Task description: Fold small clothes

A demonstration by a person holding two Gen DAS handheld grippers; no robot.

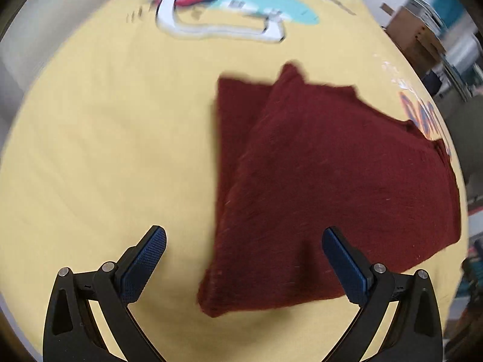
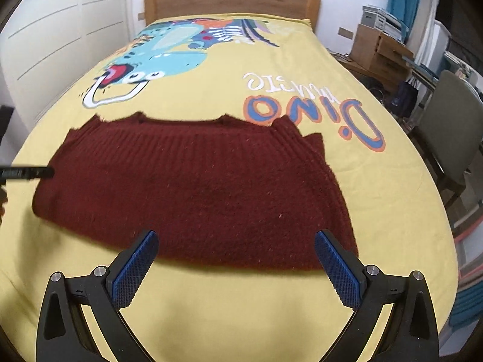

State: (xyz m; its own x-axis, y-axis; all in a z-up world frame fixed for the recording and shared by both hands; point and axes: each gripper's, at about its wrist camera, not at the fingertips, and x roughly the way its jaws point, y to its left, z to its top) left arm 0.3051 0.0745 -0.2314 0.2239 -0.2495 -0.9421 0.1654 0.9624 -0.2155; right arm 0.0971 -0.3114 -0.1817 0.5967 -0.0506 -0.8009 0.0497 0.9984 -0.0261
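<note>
A dark red knitted garment point(image 2: 193, 193) lies folded flat on the yellow bedspread point(image 2: 229, 310). In the left wrist view the garment point(image 1: 326, 187) shows a folded layer on top, with its near corner between my fingers. My left gripper point(image 1: 244, 241) is open and empty just above that near corner. My right gripper point(image 2: 236, 244) is open and empty above the garment's near edge. The tip of the left gripper point(image 2: 27, 172) shows at the left edge of the right wrist view, beside the garment's left end.
The bedspread carries a dinosaur print point(image 2: 163, 57) and "Dino" lettering point(image 2: 314, 114). A wooden headboard point(image 2: 232, 0) stands at the far end. A chair point(image 2: 449, 138) and a cluttered desk point(image 2: 380, 45) stand to the right, a white wardrobe point(image 2: 54, 30) to the left.
</note>
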